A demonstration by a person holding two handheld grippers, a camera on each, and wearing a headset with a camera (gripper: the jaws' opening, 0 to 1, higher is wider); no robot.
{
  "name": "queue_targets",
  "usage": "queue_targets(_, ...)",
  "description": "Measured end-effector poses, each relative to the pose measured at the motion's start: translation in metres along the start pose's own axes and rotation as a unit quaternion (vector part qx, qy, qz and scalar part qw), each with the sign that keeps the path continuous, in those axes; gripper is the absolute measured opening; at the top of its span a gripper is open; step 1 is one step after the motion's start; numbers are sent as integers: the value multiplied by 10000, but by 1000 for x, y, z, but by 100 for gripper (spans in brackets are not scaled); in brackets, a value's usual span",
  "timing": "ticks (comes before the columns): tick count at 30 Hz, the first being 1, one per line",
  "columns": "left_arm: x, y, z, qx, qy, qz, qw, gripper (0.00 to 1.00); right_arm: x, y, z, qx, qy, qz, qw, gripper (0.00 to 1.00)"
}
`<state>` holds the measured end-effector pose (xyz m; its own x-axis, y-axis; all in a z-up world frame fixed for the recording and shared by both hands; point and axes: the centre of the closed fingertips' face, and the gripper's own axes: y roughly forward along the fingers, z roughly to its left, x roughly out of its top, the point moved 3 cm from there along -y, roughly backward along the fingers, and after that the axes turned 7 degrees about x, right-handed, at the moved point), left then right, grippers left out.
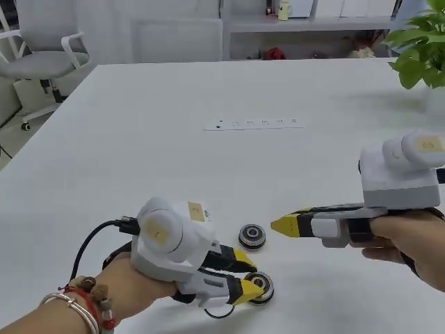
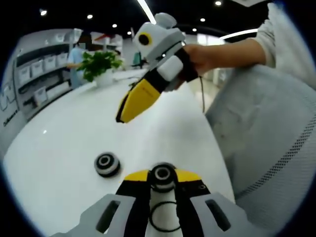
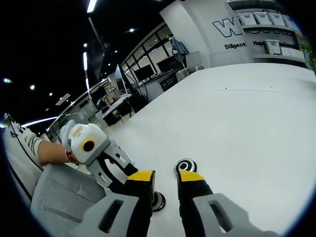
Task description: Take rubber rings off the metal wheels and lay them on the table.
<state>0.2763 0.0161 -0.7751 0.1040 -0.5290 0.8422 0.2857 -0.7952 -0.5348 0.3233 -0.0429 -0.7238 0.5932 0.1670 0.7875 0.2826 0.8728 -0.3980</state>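
A metal wheel (image 1: 262, 285) (image 2: 162, 175) sits between the yellow tips of my left gripper (image 1: 248, 275) (image 2: 163, 177), which is shut on it near the table's front edge. A thin black rubber ring (image 1: 220, 314) (image 2: 165, 215) lies on the table just under that gripper. A second wheel (image 1: 252, 236) (image 2: 107, 164) (image 3: 186, 166), with its black rubber ring still on it, stands a little farther back. My right gripper (image 1: 286, 225) (image 3: 165, 178) hovers to the right of this wheel, pointing left, open with nothing between its jaws.
A white power strip (image 1: 254, 124) lies flat in the middle of the white table (image 1: 174, 153). A green plant (image 1: 419, 49) stands at the back right. An office chair (image 1: 43, 64) is off the far left corner, with shelves behind.
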Motion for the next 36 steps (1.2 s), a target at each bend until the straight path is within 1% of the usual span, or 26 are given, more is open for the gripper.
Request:
queue_targets(1,-2,0,-2,-51,49,51,10000,18,-2,1,1,34,-33,55,10000,15)
queue_targets(3,-1,0,-2,-40,19,20,10000,17,-5,3,4,102,-111,171,9997,16)
queue_targets(6,-1,1,-1,-26,60,2,10000,15,-10,6,9,227,-291,348,9987,17)
queue_targets(8,-1,1,0,-30,12,-1,10000,15,-15,9,13,330,-447,512,9971,18)
queue_targets(12,-2,1,1,-15,-16,-29,10000,15,-23,12,16,434,-632,745,9943,20)
queue_targets(16,-2,1,1,-24,-17,-60,10000,15,-34,14,15,503,-936,1076,9885,21)
queue_targets(19,-2,1,0,-23,-23,-74,10000,15,-40,14,17,556,-1105,1260,9843,21)
queue_targets(22,-2,0,0,-22,-25,-82,10000,15,-48,15,19,646,-1242,1474,9791,21)
queue_targets(23,-2,0,0,-22,-26,-82,10000,15,-50,15,19,652,-1332,1558,9766,22)
queue_targets(26,-2,1,0,-22,-34,-90,10000,14,-56,15,19,670,-1477,1722,9716,23)
queue_targets(27,-2,0,0,-22,-30,-94,9999,14,-59,16,19,666,-1538,1799,9693,24)
queue_targets(29,-2,1,0,-21,-26,-99,9999,14,-63,16,18,657,-1634,1899,9659,25)
queue_targets(31,-2,1,0,-19,-5,-100,9999,14,-66,16,15,631,-1801,1985,9613,26)
queue_targets(34,-2,1,0,-17,28,-98,9999,14,-70,16,13,639,-1916,2028,9582,26)
queue_targets(36,-2,1,0,-16,45,-94,9999,14,-72,16,11,649,-2063,2033,9549,25)
